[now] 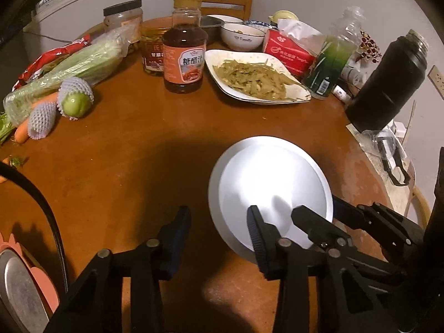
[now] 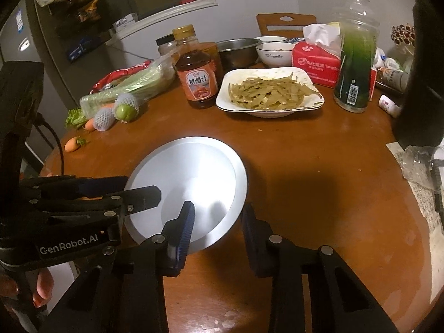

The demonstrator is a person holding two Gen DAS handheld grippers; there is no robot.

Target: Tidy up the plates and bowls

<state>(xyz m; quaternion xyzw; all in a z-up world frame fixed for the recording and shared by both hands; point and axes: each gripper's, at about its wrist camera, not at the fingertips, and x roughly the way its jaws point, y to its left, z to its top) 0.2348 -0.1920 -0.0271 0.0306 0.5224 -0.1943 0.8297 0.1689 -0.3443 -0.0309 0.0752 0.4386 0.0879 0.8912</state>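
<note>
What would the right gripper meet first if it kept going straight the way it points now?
Most likely the right edge of the empty white plate, which the right gripper already straddles with open jaws. Further along that line sits the dish of cooked greens, though depth is hard to judge.

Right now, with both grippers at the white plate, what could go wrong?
1. The white plate looks like two stacked plates; a one-sided lift may slide the top one off.
2. The left gripper and right gripper crowd one rim and could collide.
3. Pushing forward could shove it into the plate of greens.
</note>
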